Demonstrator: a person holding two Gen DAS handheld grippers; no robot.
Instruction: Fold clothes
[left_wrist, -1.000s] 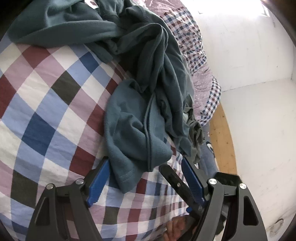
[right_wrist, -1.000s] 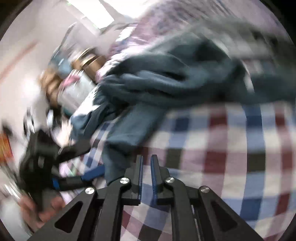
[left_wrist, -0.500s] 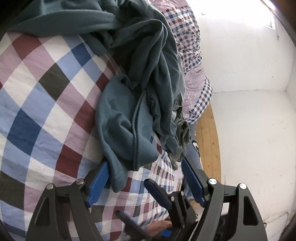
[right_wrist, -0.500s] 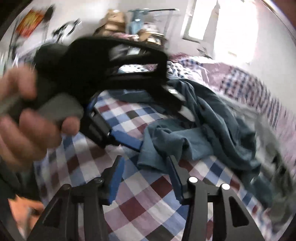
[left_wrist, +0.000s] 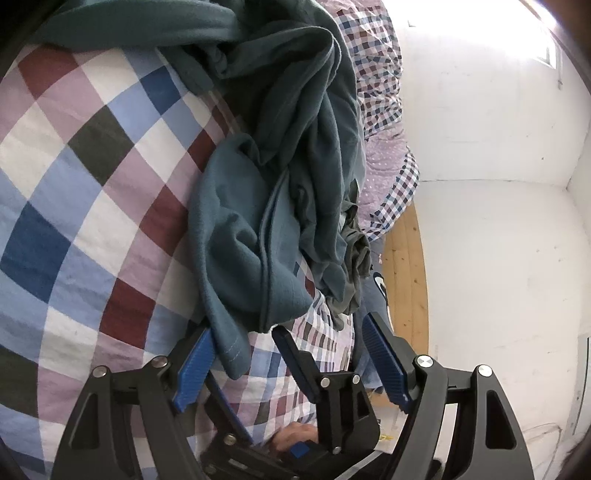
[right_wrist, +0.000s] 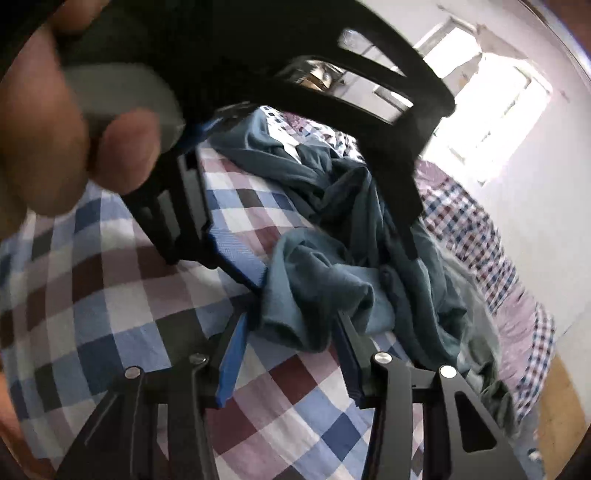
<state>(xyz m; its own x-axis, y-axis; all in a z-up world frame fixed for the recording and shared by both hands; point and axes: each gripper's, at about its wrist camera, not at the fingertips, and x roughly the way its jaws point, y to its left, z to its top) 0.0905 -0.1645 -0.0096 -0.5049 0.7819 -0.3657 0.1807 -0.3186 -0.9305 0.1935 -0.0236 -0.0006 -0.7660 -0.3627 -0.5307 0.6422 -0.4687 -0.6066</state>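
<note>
Right wrist: right tongs (right_wrist: 291, 354) were shut, just closing slightly, part-open astride teal garment (right_wrist: 314, 295) hem; left tongs (left_wrist: 291, 354) wide.

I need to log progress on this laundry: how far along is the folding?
Nothing looks folded: the teal fleece garment lies crumpled on the checked bedspread. In hand: both grippers are at its near hem, the left gripper wide open beside it, the right gripper straddling it, its jaws having just opened then narrowed slightly, not clamped. Left: gripping, spreading flat, every fold.
</note>
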